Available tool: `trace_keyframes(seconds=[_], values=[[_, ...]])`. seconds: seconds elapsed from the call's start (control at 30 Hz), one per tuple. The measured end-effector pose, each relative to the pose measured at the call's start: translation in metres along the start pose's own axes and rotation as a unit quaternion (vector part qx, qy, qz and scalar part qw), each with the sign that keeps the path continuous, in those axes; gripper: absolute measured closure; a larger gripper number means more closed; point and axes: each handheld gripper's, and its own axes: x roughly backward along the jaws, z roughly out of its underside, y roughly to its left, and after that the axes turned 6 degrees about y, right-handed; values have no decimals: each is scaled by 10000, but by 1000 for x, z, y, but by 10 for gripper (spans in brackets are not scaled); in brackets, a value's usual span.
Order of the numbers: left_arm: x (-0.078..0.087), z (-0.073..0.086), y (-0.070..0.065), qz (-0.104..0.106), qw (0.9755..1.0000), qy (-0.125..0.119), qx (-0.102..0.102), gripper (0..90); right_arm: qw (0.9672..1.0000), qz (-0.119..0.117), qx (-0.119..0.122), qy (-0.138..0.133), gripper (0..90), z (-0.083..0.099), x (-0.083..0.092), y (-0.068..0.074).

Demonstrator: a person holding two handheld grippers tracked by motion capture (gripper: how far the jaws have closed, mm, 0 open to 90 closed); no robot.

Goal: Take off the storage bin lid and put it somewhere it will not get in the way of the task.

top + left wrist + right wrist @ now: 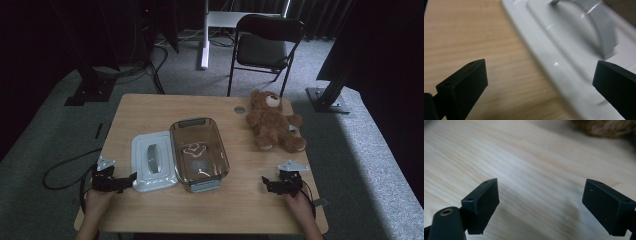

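Note:
A white lid (152, 160) with a grey handle (152, 157) lies flat on the wooden table (150, 107), left of a clear glass dish (199, 152). My left gripper (130, 179) is open at the lid's near left corner. In the left gripper view the jaws of the left gripper (541, 75) stand wide apart. The lid (564, 42) and its handle (599, 22) lie just ahead, with nothing pressed between the pads. A brown teddy bear (272, 122) lies at the back right. My right gripper (266, 183) rests open near the front right, its jaws apart (541, 200) over bare wood, and the bear's fur (609, 127) shows ahead.
A small grey disc (239, 109) sits on the table beside the bear's head. A black folding chair (267, 45) stands beyond the far edge. Cables (65, 167) trail over the carpet at the left. Bare wood lies between the dish and the right gripper.

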Motion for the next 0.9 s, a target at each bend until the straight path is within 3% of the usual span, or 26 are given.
trace_keyframes(seconds=[0.17, 0.37, 0.47, 0.67, 0.73, 0.77, 0.9], values=[[1, 6, 3, -300, 9995, 5, -3, 5, 9993, -16, -131, -337, 128, -12, 15, -5], [-2, 10, 5, -429, 9990, 87, 65, 6, 9992, 258, -176, -253, 126, -30, 20, -11], [-3, 11, 5, -476, 9988, 144, 45, 6, 9988, 276, -266, -314, 126, -40, 22, -15], [-7, 16, 6, -517, 9982, 298, 63, 6, 9946, 340, -631, -755, 126, -68, 31, -31], [-8, 16, 5, -600, 9976, 337, 16, 6, 9940, 361, -662, -786, 126, -72, 32, -33], [-8, 16, 5, -627, 9974, 344, 12, 6, 9920, 508, -814, -818, 126, -81, 34, -39], [-8, 16, 5, -644, 9973, 348, 23, 6, 9889, 522, -1115, -828, 126, -99, 33, -53]])
